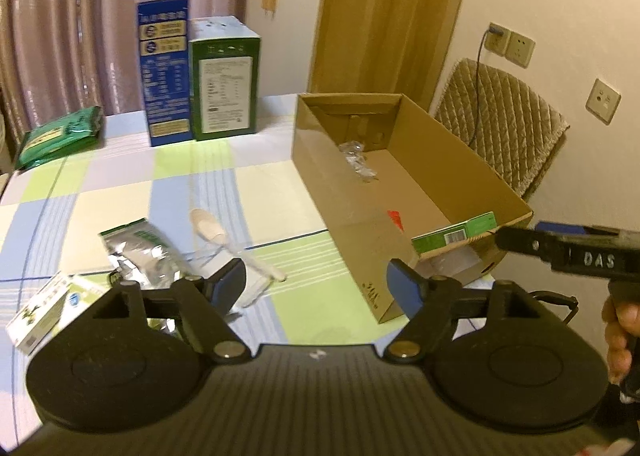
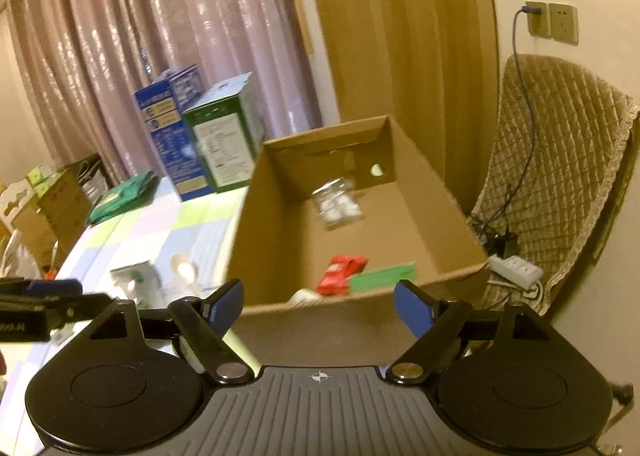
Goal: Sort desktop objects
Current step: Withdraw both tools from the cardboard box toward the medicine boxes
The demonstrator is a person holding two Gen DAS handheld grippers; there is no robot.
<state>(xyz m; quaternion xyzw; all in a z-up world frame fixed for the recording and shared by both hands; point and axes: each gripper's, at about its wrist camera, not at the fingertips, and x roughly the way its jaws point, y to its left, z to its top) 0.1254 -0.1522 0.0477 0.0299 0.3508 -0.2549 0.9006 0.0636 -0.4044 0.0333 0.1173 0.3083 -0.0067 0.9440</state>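
Both pairs of tongs stand spread with nothing between them, the left tongs [image 1: 316,284] over the checked cloth of the surface [image 1: 120,191], the right tongs [image 2: 318,302] at the near wall of the cardboard box [image 2: 272,223]. Just left of the left tongs lie a crinkled foil pouch [image 1: 140,252], a small white carton [image 1: 44,308] and a wooden spoon [image 1: 208,228]. Only the right view shows the red packet [image 2: 340,276] inside the box, beside a green carton [image 2: 384,276]; a clear wrapper [image 2: 336,199] lies deeper in. Beyond stand a blue box [image 1: 164,71] and a green box [image 1: 224,83] before pink curtains [image 1: 60,15].
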